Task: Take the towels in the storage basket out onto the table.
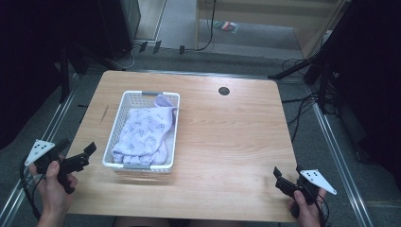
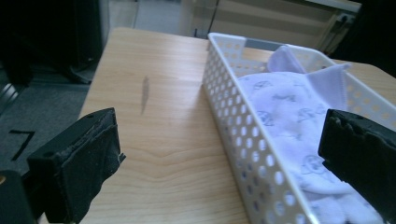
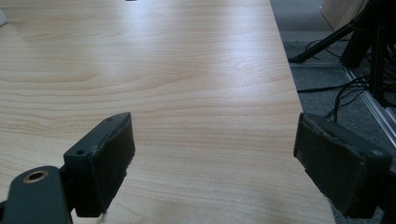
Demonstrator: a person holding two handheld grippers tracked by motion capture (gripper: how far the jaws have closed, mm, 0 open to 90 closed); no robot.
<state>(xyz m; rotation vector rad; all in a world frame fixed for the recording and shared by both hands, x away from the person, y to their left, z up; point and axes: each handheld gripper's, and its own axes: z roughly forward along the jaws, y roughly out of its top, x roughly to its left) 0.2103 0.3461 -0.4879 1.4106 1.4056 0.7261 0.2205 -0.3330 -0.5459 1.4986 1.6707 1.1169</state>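
My left gripper point(image 1: 87, 152) hangs at the lower left of the high view, jaws spread wide and holding nothing, just beside the white perforated basket point(image 1: 124, 106). The basket's long axis runs from the near table edge toward the far one, left of centre. A pale lilac printed cloth point(image 1: 144, 132) lies along it. My right gripper point(image 1: 279, 176), lower right, is also spread over the bare wooden table point(image 1: 227, 137).

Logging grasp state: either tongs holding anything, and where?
Nothing held. Left tongs and right tongs are both open and empty; the cloth lies untouched in the basket.
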